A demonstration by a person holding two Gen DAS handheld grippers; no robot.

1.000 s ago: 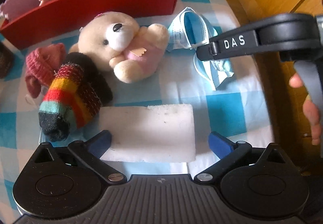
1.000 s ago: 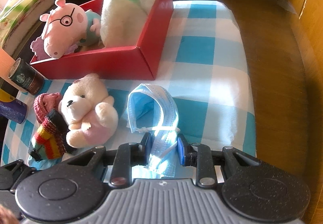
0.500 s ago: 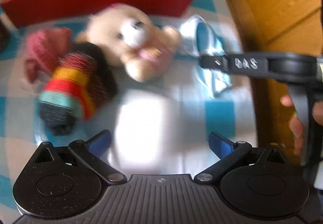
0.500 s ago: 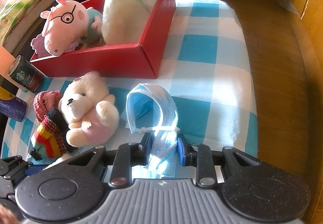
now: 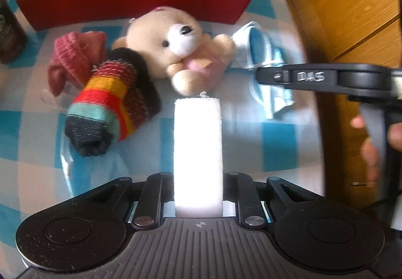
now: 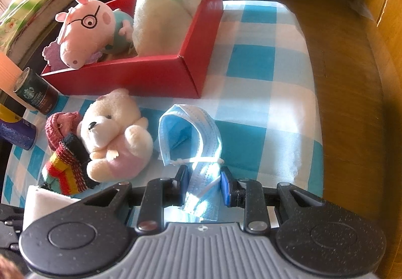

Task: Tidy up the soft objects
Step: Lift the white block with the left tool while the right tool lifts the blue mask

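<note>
A white sponge block [image 5: 198, 148] stands on edge between the fingers of my left gripper [image 5: 198, 206], whose jaws are closing and pressing on it. My right gripper [image 6: 203, 181] is shut on the lower end of a blue face mask [image 6: 201, 128] that lies on the checked cloth. A cream teddy bear [image 5: 181, 53] in pink, a rainbow-striped sock [image 5: 105, 103] and a dark red knitted piece [image 5: 72, 58] lie just beyond the sponge. Behind them is the red box [image 6: 150, 75], holding a pink pig plush [image 6: 85, 33] and a rolled towel [image 6: 163, 10].
A brown coffee can [image 6: 35, 93] and a dark blue can [image 6: 17, 133] stand at the cloth's left edge. Bare wooden tabletop [image 6: 351, 103] lies to the right of the cloth. A person's fingers [image 5: 369, 151] hold the right gripper's handle.
The left gripper's jaws went from wide open around the flat sponge to closed on it, and the sponge now stands narrow between them. The left view shifted slightly. The right gripper stayed put.
</note>
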